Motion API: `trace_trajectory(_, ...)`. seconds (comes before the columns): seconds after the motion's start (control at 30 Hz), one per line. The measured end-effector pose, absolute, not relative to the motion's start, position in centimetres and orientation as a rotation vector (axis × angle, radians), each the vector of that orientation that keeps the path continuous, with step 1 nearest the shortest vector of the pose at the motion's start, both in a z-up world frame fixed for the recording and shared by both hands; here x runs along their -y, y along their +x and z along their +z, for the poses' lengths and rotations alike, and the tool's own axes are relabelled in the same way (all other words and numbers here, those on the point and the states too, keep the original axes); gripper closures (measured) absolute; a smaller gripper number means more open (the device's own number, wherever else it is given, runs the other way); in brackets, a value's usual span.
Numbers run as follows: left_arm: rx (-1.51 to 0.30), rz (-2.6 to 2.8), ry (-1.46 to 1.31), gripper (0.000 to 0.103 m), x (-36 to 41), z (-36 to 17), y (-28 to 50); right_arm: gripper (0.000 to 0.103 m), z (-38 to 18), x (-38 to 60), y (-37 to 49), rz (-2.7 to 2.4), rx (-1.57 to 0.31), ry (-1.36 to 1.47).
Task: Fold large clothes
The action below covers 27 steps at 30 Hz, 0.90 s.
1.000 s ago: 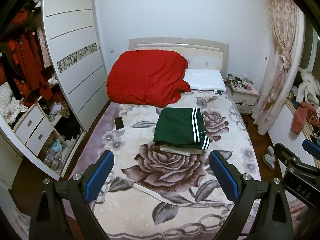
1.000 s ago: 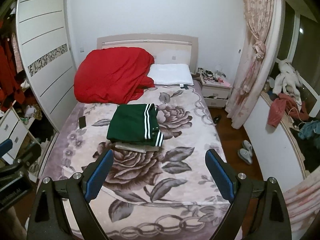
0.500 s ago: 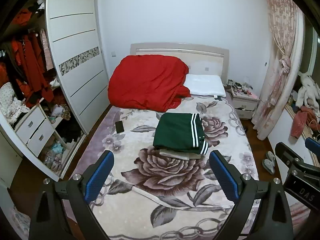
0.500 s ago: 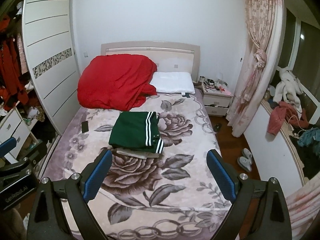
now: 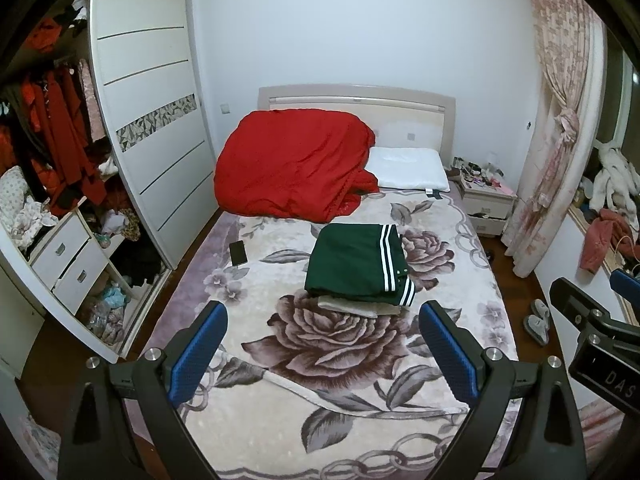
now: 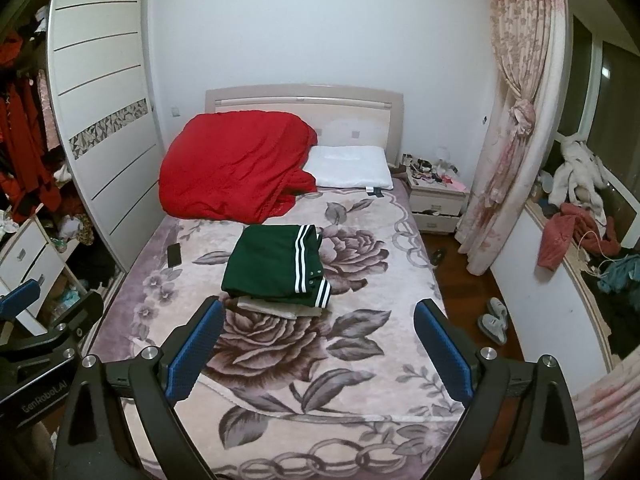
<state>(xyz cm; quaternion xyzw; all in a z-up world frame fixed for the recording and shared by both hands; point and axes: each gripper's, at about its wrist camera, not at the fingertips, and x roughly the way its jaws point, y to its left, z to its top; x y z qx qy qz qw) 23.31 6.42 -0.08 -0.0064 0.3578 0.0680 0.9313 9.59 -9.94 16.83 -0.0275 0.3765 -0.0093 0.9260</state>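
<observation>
Two claws: both held above the foot of the bed, well apart from the clothes, neither touching anything.
Wardrobe point(image 5: 148, 128): at the far left, its door slid aside; red garments point(image 5: 60, 120) hang inside, and loose clothes lie heaped on its lower shelves and the floor.
Drawers point(image 5: 68, 264): two, shut, below the hanging rail; contents not visible.
Left claw point(image 5: 323, 354): jaws spread wide, nothing between them.
Phone point(image 5: 238, 253): dark, flat on the bed's left side.
Red duvet point(image 5: 292, 168): bundled at the head of the bed, beside a white pillow point(image 5: 408, 168).
Green garment point(image 5: 356, 264): folded into a neat rectangle with white stripes showing, lying mid-bed on top of a folded pale garment point(image 5: 360, 306).
Bed point(image 5: 320, 420): floral blanket, otherwise bare near the foot.
Right claw point(image 6: 316, 350): jaws spread wide, holding nothing.
Nightstand point(image 6: 436, 200): small clutter on top, lower drawer slightly ajar.
Window ledge point(image 6: 560, 240): crumpled clothes, unfolded.
Progress: two items look finished and stacked; judging by this, the folding is done or a fresh garment must be fetched.
</observation>
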Motion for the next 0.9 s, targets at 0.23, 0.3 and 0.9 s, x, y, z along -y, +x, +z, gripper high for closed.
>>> trace_trajectory(0.23, -0.728, 0.138, -0.011, 0.005, -6.6, 0.1, 23.2, 0.005, 16.9, 9.9, 9.5, -0.02, -0.771, -0.057)
trace_trajectory(0.3, -0.722, 0.142, -0.009, 0.005, -6.8, 0.2, 23.1, 0.005, 16.8, 9.9, 9.3, -0.02, -0.77, -0.056)
trace_trajectory(0.9, -0.689, 0.136, 0.008, 0.005, -6.3, 1.4, 22.6, 0.005, 16.8, 9.9, 8.9, -0.022, -0.76, -0.051)
